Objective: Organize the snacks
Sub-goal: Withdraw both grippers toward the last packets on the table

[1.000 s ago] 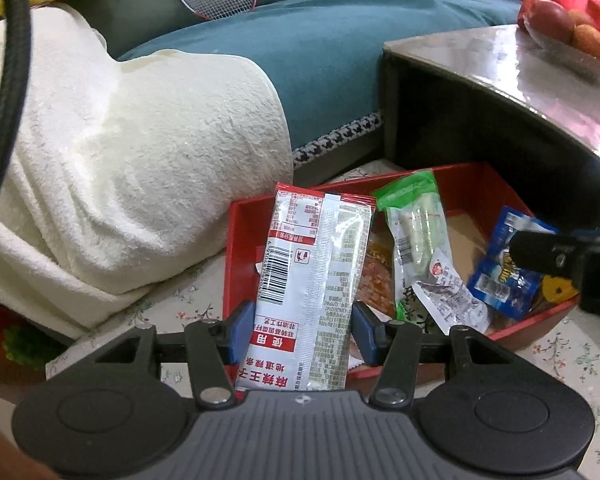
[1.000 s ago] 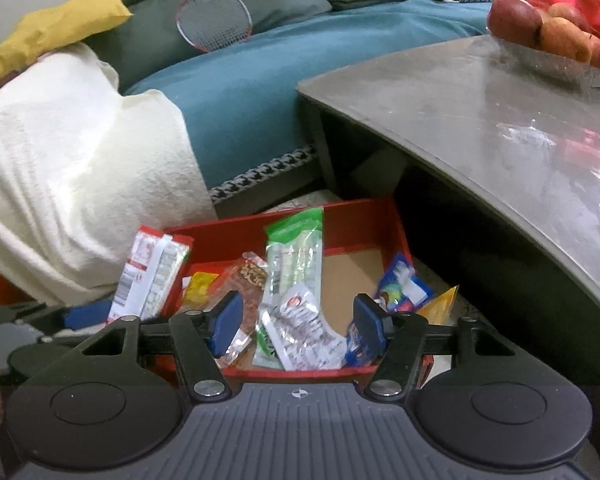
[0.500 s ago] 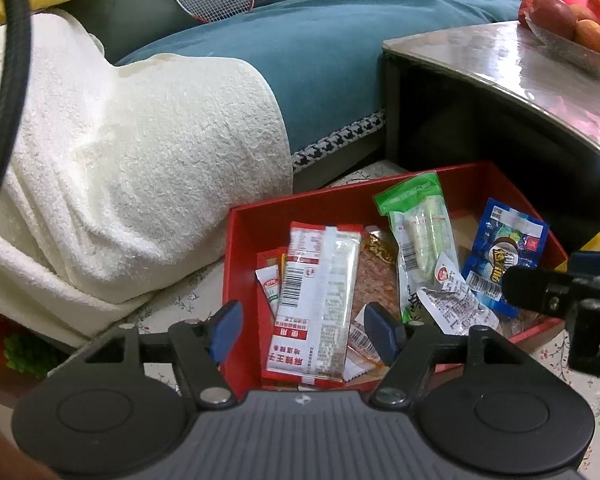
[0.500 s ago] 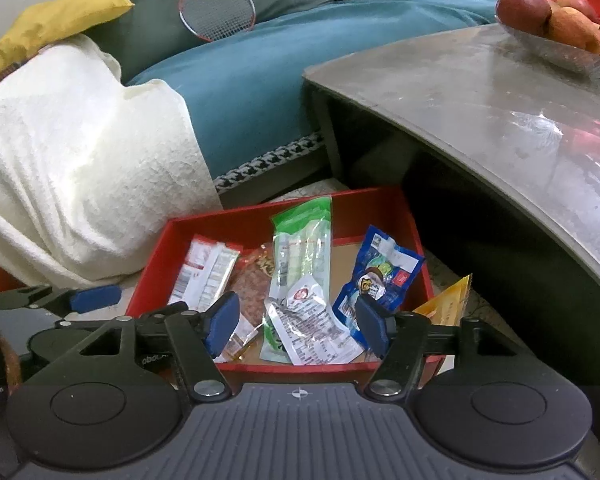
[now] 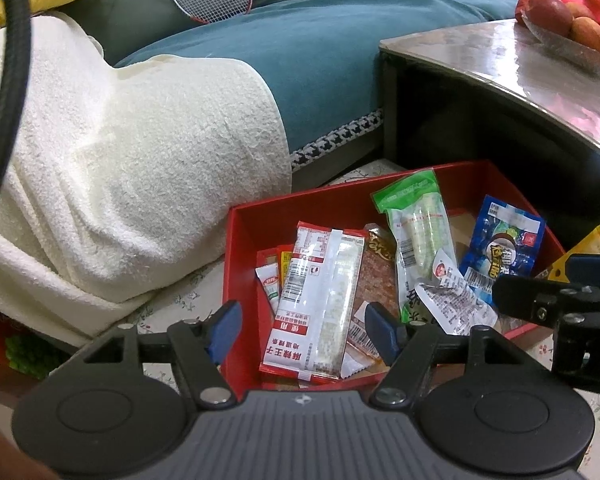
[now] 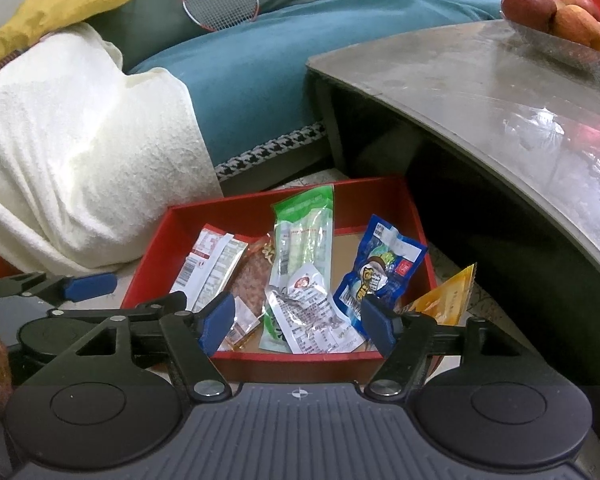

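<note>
Box holds approx 7 packs, 1 yellow pack outside; your L gripper & R gripper both spread, just opened, pinching nothing.

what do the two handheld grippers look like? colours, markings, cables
Both match: the left gripper and the right gripper have a ribbed dark grey body, two round black discs, black link arms with silver pivot screws, blue finger pads and a small crosshair mark. A black cable loops by the left.
</note>
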A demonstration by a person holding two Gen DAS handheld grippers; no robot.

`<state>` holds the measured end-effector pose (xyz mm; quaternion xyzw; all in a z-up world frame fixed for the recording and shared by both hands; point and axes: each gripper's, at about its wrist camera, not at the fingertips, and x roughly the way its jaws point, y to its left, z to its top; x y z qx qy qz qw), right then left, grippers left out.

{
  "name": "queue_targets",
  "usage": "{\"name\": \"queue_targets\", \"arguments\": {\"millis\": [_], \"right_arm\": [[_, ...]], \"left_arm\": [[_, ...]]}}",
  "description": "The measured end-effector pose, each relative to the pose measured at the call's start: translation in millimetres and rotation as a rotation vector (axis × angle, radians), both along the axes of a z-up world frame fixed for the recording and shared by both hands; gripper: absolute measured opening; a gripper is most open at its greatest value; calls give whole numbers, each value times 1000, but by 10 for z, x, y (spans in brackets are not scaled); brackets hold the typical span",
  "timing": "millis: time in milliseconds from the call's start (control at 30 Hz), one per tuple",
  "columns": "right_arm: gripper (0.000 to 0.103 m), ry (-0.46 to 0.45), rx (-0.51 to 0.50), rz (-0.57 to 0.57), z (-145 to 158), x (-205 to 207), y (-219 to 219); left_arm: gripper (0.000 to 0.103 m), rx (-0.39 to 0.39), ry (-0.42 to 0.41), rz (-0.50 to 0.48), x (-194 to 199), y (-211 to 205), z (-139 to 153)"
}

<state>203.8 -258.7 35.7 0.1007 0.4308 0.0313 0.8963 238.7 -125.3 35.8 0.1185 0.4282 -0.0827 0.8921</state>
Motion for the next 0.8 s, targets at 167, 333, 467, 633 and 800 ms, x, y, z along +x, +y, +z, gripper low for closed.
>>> {"name": "queue_targets", "arguments": {"millis": [167,333,467,633,800], "right_arm": [[78,4,-3,-3,-15,7,-9],[80,9,-7,-2,-31,-1,-6],[82,21,-23,16,-71,-54,0],[82,56,-40,45,-149,-258,-8],[86,76,-14,79,-170,-495,-6]], "left_arm": [[62,0,1,4,-9,5,-1],[62,3,12,-9,-47,57,9],[62,-5,45,-29,-153,205,16],[62,-34,105,-40,-325,405,-12],[62,-81,155,-25,-468,599,-79]]}}
